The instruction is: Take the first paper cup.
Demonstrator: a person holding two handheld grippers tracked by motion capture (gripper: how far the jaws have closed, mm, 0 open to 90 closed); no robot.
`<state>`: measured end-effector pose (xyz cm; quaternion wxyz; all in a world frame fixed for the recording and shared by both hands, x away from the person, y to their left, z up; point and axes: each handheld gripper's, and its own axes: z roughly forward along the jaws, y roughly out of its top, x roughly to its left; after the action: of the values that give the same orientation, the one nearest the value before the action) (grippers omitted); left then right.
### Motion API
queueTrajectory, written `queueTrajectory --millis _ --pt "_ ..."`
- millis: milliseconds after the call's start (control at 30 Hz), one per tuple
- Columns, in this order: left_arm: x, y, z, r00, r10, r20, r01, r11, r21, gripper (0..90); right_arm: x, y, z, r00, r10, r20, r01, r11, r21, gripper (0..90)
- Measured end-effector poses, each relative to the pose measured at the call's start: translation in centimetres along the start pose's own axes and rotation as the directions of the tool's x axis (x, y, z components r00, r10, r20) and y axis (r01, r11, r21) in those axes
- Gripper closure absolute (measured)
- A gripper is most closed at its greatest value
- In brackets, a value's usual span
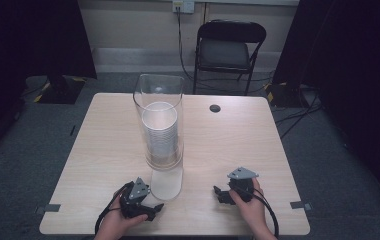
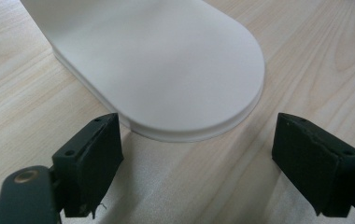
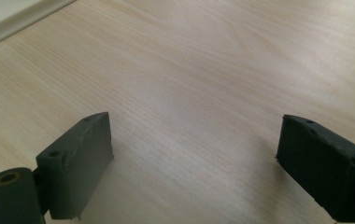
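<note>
A tall clear tube [image 1: 158, 95] stands at the table's middle with a stack of white cups [image 1: 160, 131] inside. Below it sits a white round piece [image 1: 166, 183], cup or base I cannot tell. My left gripper [image 1: 151, 208] rests on the table just left of that piece, open. In the left gripper view the white piece [image 2: 166, 60] lies just beyond the spread jaws of that gripper [image 2: 196, 158], its lipped edge on the wood. My right gripper [image 1: 220, 194] lies open at the front right, and in its own view this gripper [image 3: 194, 158] has bare wood between its jaws.
The light wooden table [image 1: 238, 145] has a dark round hole [image 1: 215, 108] near its far edge. A black folding chair [image 1: 228, 50] stands behind the table. Dark curtains and cables line the floor on both sides.
</note>
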<state>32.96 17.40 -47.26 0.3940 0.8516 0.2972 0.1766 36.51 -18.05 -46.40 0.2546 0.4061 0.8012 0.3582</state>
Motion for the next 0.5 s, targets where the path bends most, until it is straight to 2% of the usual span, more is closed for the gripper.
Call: queueTrajectory --millis 33,333,500 --pt "0.05 0.02 -0.03 1.0000 0.009 -0.003 -0.009 1.0000 0.001 15.6 -0.20 -0.09 -0.02 0.9995 0.019 -0.027 -0.019 1.000 0.012 9.6" --pt "0.05 -0.01 -0.02 1.0000 0.006 -0.001 -0.006 1.0000 -0.003 15.8 -0.31 -0.15 -0.08 0.9992 0.023 -0.033 -0.023 1.000 0.016 9.3" --pt "0.24 0.10 -0.51 0.9993 -0.034 0.013 0.035 0.9992 -0.021 17.6 -0.30 -0.14 -0.08 0.9992 0.025 -0.033 -0.024 1.000 0.016 9.3"
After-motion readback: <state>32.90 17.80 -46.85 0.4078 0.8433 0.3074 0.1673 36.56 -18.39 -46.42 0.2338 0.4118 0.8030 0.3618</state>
